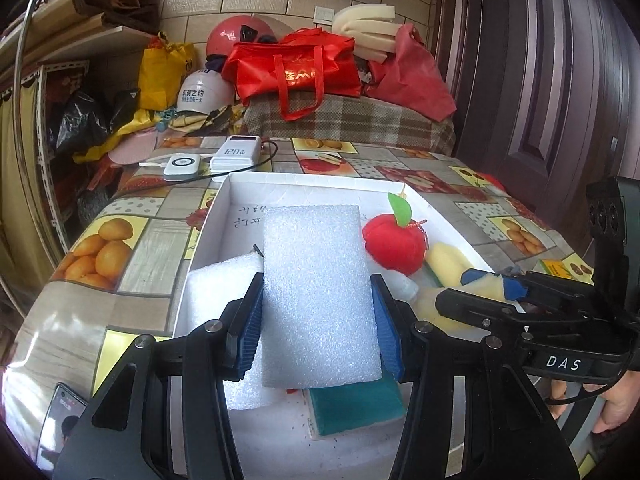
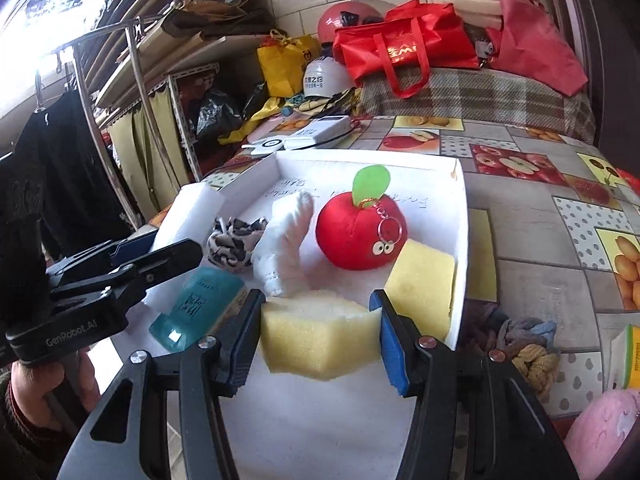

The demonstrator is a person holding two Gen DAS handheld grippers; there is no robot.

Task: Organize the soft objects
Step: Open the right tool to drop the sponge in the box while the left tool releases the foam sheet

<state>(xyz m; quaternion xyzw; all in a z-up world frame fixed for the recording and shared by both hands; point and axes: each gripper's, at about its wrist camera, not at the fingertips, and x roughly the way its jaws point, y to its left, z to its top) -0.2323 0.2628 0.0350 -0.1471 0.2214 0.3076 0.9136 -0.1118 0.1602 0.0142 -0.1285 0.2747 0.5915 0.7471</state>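
Left hand-held gripper (image 1: 318, 316): closed on white foam slab (image 1: 318, 296), held above white tray (image 1: 248, 184); right hand-held gripper (image 2: 320, 332): closed on yellow sponge block (image 2: 320, 340), over tray's near end.
Step judged: placing soft items into tray; next move calls for lowering each onto bare tray floor, then opening the jaws.
Tray contents: plush apple (image 2: 358, 236); second yellow sponge (image 2: 422, 280); teal sponge (image 2: 200, 306); white glove (image 2: 286, 240); patterned scrunchie (image 2: 234, 242); these crowd the floor.
Surface (image 1: 132, 256): power banks (image 1: 236, 154); rag bundle (image 2: 524, 348) outside tray.
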